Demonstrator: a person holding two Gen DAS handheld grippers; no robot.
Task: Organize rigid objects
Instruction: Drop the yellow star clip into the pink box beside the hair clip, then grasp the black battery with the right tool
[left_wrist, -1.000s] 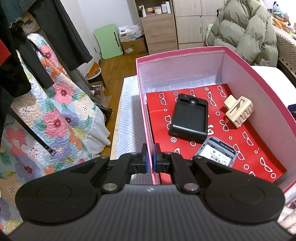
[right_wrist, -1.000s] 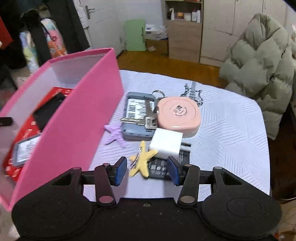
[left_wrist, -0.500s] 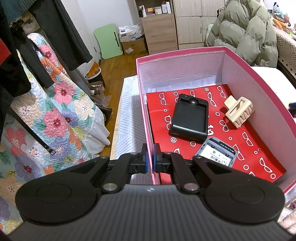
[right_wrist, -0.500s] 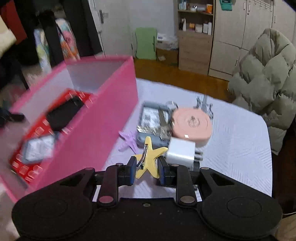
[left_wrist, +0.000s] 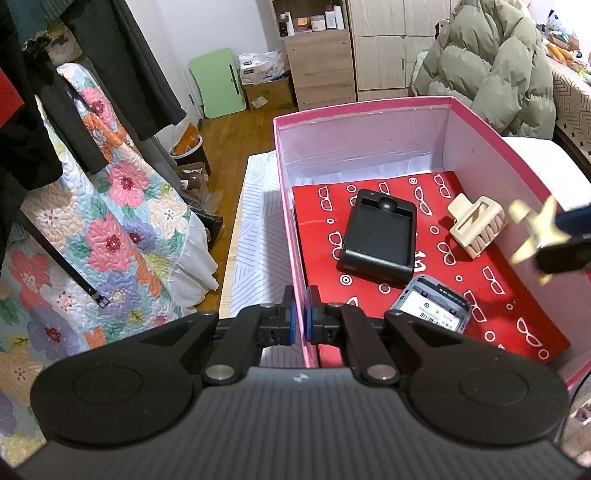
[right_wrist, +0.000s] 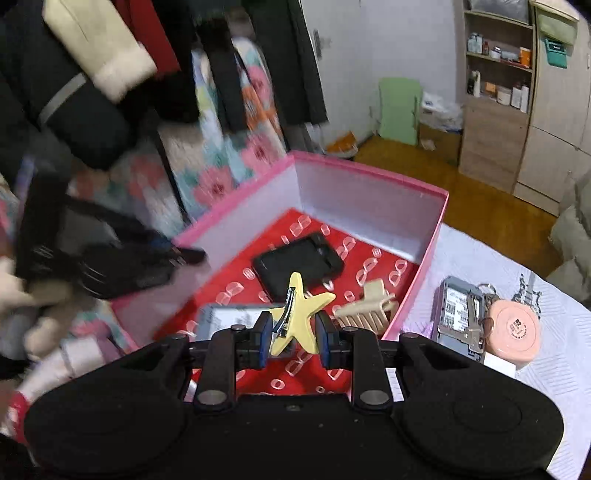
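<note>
Clamped in the right gripper (right_wrist: 291, 338), a yellow star clip (right_wrist: 295, 314) is held above the pink box (right_wrist: 369, 184), whose wall is pinched by the left gripper (left_wrist: 298, 321); next, a release over the red lining seems called for.

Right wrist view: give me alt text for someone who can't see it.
The right gripper holds a yellow star hair clip above the open pink box, which already contains a black case and a beige claw clip. Keys and a pink round case remain outside on the table.
</note>
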